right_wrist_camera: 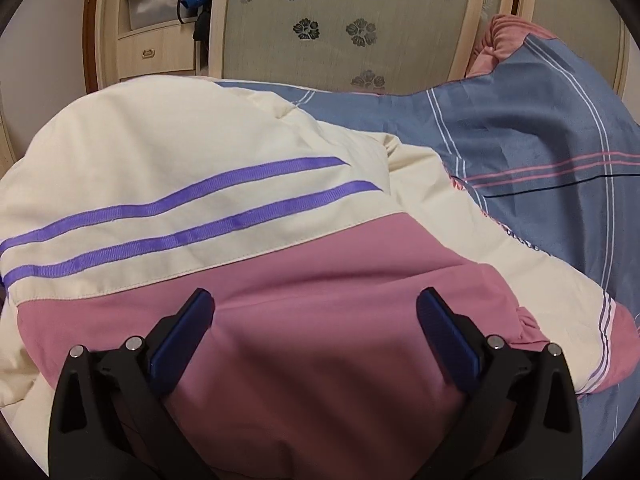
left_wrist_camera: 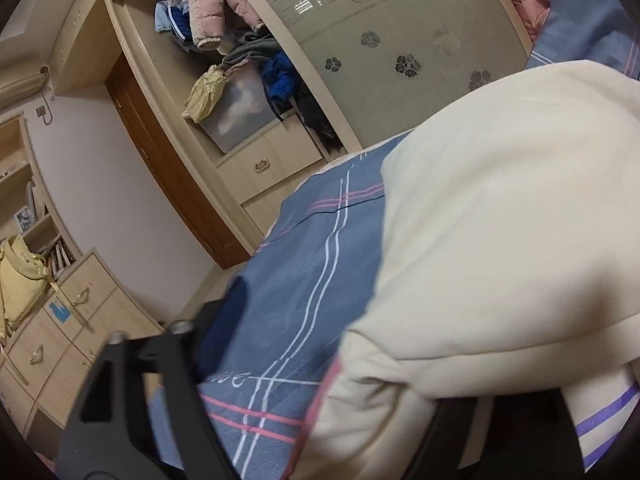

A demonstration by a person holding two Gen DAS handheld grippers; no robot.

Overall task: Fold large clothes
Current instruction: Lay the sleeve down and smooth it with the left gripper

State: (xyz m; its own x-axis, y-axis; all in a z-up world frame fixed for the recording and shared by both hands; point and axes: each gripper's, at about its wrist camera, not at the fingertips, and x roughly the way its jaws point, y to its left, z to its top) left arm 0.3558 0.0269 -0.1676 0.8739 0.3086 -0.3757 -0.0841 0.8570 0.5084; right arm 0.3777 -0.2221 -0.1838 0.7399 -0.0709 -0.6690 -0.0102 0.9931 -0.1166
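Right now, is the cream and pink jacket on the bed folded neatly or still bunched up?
Bunched up. The jacket lies in a puffy heap on the blue bedspread, cream panel draped over pink, no flat, squared folds visible.

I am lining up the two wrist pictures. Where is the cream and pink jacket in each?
Left wrist view: the jacket fills the right half, only its cream side showing, draped over the right finger of the left claw.
Right wrist view: the jacket fills the centre and left, purple stripes above the pink panel.
Shared landmark: the wardrobe door with flower prints behind the bed.
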